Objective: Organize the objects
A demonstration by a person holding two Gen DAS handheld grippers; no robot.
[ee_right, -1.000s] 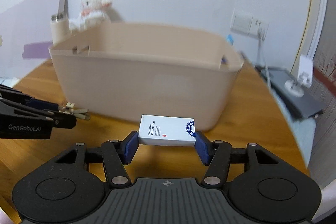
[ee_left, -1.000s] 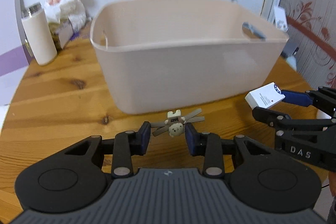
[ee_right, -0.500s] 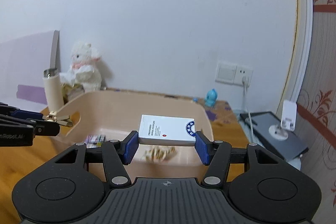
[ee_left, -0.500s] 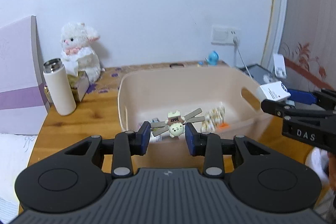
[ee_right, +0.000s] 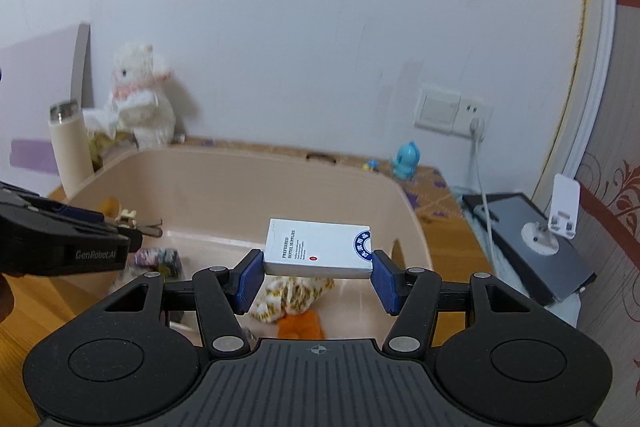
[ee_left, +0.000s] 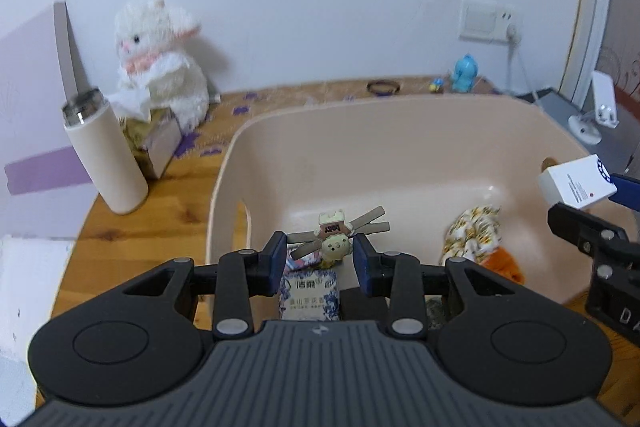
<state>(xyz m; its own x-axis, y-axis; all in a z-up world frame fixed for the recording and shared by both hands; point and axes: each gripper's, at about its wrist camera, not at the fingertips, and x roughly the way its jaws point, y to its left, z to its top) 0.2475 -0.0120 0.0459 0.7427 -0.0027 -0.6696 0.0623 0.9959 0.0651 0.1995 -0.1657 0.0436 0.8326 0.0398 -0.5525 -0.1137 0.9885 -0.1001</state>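
I am at the drop-off step. My left gripper (ee_left: 320, 261), low centre of its view, pinches the small figure hair clips (ee_left: 337, 235) above the beige bin (ee_left: 400, 107). My right gripper (ee_right: 318, 277) clamps the white box (ee_right: 319, 248) over the bin's middle. Next, I judge, both release so the items fall inside beside the patterned cloth (ee_left: 474, 235).

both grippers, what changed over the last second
Both rose from table level in front of the beige bin and now hang over its open top. The left gripper still clamps the hair clips; the right gripper still clamps the white box. Nothing was released. The bin, thermos and plush lamb stayed put.
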